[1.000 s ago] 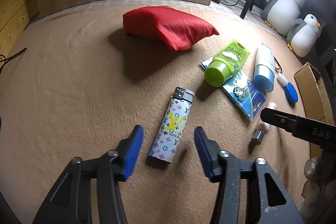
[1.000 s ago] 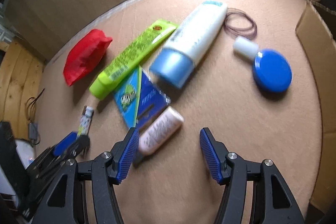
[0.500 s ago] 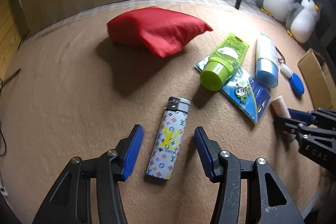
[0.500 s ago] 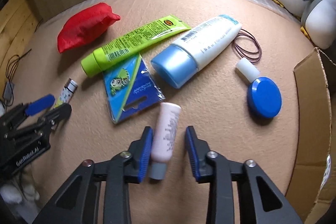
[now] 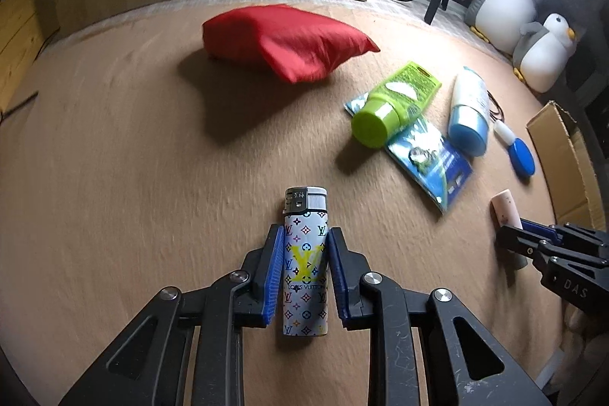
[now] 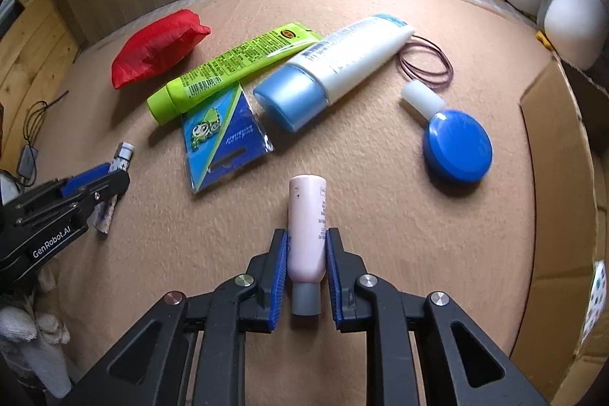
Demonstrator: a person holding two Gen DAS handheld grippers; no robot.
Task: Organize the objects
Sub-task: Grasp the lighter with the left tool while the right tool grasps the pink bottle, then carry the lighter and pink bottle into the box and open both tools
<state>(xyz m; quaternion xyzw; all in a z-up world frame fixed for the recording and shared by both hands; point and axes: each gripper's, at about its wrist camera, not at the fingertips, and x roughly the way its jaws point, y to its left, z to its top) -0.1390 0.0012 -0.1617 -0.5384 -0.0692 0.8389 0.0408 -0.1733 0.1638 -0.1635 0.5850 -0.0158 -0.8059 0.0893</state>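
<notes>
Left tongs (image 5: 305, 273) closing on the stiff, light lighter (image 5: 305, 265) mid-body; right tongs (image 6: 305, 265) closing on the pink bottle (image 6: 307, 227) (probably slippery).

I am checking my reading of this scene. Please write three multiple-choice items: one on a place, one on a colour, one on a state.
1. Where does the red pouch lie?
A. inside the cardboard box
B. on the brown mat, apart from the tubes
C. under the blue card

2. What colour is the cap of the white tube?
A. light blue
B. red
C. black

3. How does the lighter lie?
A. standing upright by the pouch
B. flat, between the left gripper pads
C. on top of the green tube

Answers: 1 B, it sits alone on the mat. 2 A, the wide cap is light blue. 3 B, the closing pads flank it on the mat.
</notes>
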